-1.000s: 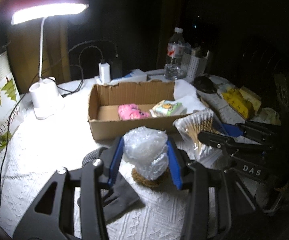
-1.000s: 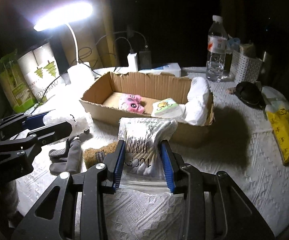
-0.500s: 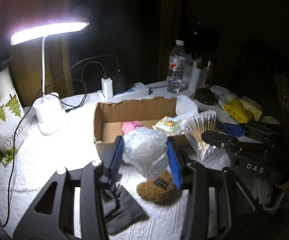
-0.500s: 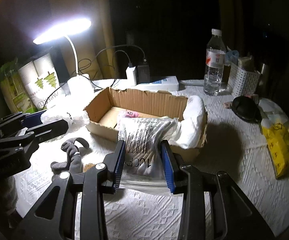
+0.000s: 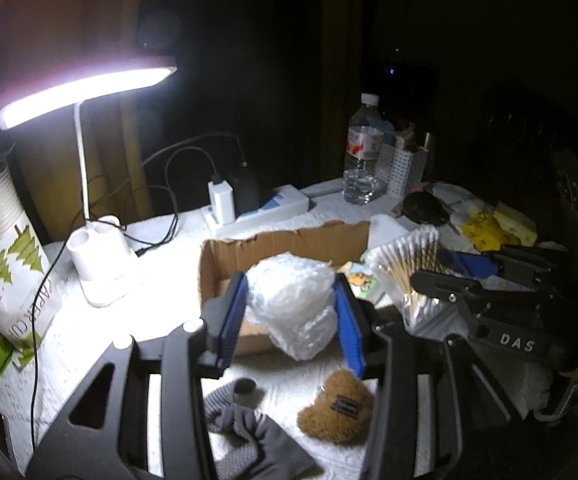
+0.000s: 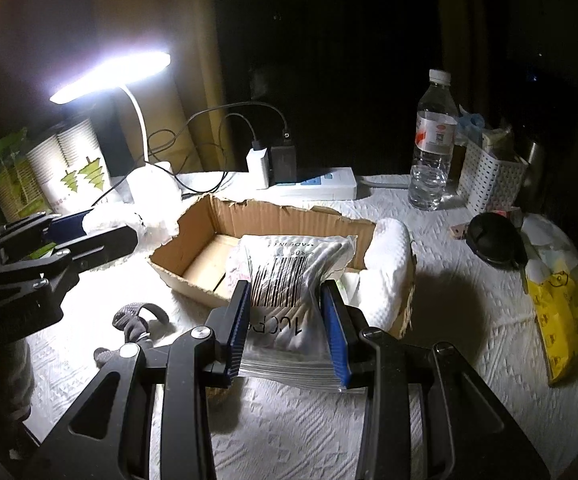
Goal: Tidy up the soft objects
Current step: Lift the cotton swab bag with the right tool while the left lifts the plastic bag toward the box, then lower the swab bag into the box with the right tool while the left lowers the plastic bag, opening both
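Right tongs (image 6: 287, 326) grip cotton-swab bag (image 6: 289, 276) — barcode, perhaps "100PCS".

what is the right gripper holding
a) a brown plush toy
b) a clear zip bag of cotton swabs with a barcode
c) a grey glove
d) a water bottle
b: the right gripper is shut on the zip bag of cotton swabs, its barcode facing the camera, in front of the cardboard box.
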A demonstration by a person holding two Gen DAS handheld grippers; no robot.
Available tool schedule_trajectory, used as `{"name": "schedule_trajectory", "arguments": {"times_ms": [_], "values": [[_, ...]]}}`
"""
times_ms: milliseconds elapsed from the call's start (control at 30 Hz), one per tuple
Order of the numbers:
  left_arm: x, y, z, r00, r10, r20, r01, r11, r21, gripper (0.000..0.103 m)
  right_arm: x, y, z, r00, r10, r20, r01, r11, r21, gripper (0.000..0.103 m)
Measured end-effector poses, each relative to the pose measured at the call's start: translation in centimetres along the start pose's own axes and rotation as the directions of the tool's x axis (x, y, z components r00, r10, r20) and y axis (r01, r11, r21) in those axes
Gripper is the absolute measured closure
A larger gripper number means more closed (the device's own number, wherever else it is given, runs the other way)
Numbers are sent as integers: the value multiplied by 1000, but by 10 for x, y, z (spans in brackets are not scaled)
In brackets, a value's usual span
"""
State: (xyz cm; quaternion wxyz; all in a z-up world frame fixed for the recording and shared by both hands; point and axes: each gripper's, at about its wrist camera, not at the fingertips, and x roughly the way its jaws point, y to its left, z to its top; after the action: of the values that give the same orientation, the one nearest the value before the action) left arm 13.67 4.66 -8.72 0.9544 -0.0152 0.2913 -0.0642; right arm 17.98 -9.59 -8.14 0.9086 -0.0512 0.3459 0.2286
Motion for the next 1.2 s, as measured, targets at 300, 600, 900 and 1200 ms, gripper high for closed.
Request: {"name": "schedule_trajectory", "arguments": {"times_ms": [300,600,900,1200], "values": [[23,15,13,1000,16,-13,-17,1000,-14,59,22,-7,14,1000,11,-6,-11,1000,17,65],[54,28,13,998,16,-55,-18,999,-36,59,45,-20,26,1000,22,-15,-21,999,40,65],[87,32,-1,990,20,-136,-27,999,-46,59,78,-26,29,997,54,-46,-51,996,70,65],[107,39,-10,980,20,-198,-33,998,-60,59,109,-20,16,990,76,-122,-67,995,76,65]]}}
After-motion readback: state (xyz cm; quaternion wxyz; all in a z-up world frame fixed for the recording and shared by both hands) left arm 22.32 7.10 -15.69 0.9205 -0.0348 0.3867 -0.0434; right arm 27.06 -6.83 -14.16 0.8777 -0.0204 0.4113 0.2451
